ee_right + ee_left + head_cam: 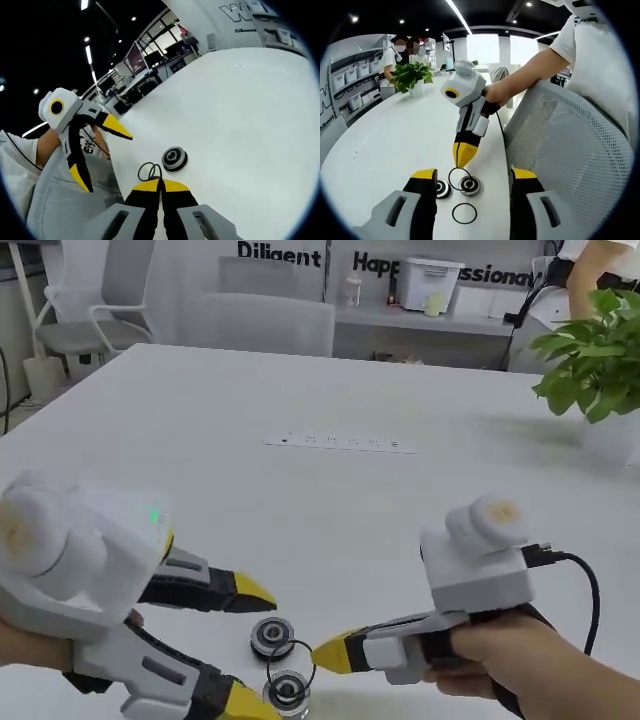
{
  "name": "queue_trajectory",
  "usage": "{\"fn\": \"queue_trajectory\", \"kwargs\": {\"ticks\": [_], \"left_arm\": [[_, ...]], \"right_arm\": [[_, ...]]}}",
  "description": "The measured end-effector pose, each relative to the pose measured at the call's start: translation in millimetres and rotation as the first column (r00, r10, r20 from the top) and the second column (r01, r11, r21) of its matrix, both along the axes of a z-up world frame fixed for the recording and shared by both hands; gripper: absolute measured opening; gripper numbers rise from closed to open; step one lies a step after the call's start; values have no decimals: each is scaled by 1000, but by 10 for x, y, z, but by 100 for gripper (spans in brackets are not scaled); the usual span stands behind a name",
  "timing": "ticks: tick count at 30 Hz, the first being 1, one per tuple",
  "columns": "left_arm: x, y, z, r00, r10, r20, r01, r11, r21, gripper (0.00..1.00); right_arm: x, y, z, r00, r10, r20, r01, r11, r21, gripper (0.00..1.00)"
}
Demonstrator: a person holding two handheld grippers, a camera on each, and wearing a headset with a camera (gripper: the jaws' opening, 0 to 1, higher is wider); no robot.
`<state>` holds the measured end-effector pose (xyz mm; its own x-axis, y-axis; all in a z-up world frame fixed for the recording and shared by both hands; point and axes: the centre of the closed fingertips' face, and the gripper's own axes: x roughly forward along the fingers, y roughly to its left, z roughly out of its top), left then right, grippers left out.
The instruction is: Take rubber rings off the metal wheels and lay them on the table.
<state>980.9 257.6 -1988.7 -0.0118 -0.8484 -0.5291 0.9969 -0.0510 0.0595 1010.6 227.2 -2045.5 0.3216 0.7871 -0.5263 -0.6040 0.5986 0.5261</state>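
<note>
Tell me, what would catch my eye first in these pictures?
Two yellow-tipped tools meet low over the white table: the right gripper is shut on a thin black rubber ring, and the left gripper stands open around it. Between them sit two small metal wheels, with a loose ring lying flat nearby. A leafy plant stands at the far right.

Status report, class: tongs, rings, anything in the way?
Left tongs open by two wheels. Right tongs shut on ring. Second ring flat on table. Socket strip, plant far back; nothing blocks.
</note>
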Motion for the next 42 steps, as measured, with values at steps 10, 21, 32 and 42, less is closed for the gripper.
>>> {"fn": "queue_trajectory", "kwargs": {"ticks": [10,21,32,42], "left_arm": [[32,324,168,997,62,40,-63,998,13,70],[102,730,214,979,199,48,-199,980,-2,74],[50,974,38,950,311,-15,-311,950,-22,74],[24,1008,-68,932,360,-54,-362,931,-43,78]], "right_arm": [[52,27,134,1000,-30,10,29,997,65,0],[80,66,271,999,-34,40,31,995,90,0],[150,49,523,993,-73,88,60,987,150,0],[192,36,678,987,-102,124,80,983,168,0]]}}
